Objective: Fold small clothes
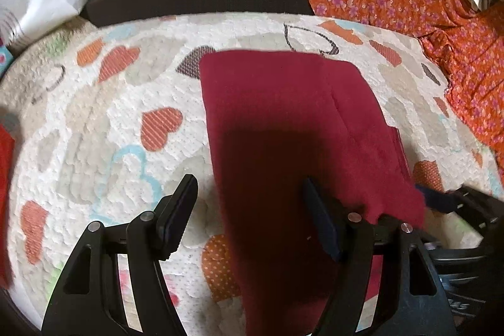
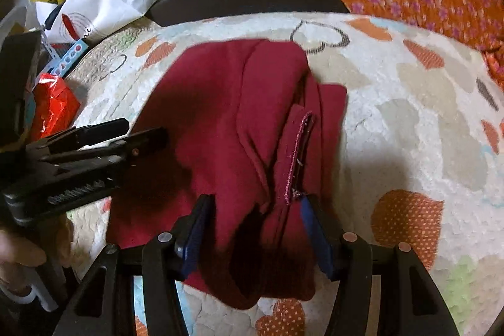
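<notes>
Nearest me, my right gripper [image 2: 255,229] grips a bunched near edge of the maroon garment [image 2: 233,128], whose long axis runs away across the heart-print mat [image 2: 409,103]. My left gripper [image 1: 249,210] hangs wide and empty at its other near corner.

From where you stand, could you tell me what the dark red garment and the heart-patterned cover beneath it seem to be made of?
Dark red garment: soft matte knit, perhaps cotton jersey or fleece; it drapes in limp folds and shows a stitched hem. Heart-patterned cover: seemingly a quilted or puckered woven textile; its pale surface looks bumpy and matte.
</notes>
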Motion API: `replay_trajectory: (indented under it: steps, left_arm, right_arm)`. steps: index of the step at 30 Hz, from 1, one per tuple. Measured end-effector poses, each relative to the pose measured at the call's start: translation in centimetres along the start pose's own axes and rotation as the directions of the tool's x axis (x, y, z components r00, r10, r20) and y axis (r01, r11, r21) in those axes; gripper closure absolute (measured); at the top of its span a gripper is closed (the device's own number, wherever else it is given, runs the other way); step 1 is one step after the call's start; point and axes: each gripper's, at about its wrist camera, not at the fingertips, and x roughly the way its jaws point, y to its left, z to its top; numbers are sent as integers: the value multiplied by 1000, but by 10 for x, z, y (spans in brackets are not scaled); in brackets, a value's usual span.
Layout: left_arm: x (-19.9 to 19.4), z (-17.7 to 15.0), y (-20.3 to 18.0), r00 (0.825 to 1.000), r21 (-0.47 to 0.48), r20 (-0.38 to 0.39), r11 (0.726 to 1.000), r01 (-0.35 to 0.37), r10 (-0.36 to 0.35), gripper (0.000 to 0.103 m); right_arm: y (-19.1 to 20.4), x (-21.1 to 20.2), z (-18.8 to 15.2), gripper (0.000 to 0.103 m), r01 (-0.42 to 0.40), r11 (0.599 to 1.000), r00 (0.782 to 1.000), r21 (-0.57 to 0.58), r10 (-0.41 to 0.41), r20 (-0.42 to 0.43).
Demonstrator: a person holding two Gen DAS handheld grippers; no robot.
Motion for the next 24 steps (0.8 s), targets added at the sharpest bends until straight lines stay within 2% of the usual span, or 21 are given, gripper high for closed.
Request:
replay_trajectory:
  steps: [4, 8, 11, 14, 18, 24]
  left_arm:
    - [-10, -2, -2, 998, 23, 49, 999, -39, 38, 33]
    - [-21, -2, 4, 998, -11, 61, 1000, -12, 12, 33]
    - [-30, -3, 7, 997, -32, 79, 999, -7, 10, 33]
    - [-41, -4, 11, 993, -55, 108, 998, -38, 43, 33]
    - [-54, -5, 18, 987, -78, 151, 996, -50, 62, 33]
    - [-63, -7, 23, 981, -86, 175, 994, -65, 80, 33]
  right_arm:
    - [9, -28, 4, 46, 45, 999, 995, -13, -43, 87]
    - [22, -49, 8, 46, 101, 995, 983, -20, -96, 159]
    - [29, -55, 13, 46, 138, 990, 974, -20, -133, 181]
    - [34, -57, 14, 46, 170, 985, 968, -6, -166, 188]
    - [37, -58, 15, 46, 159, 987, 967, 13, -158, 199]
    - [42, -59, 13, 46, 152, 988, 966, 17, -153, 206]
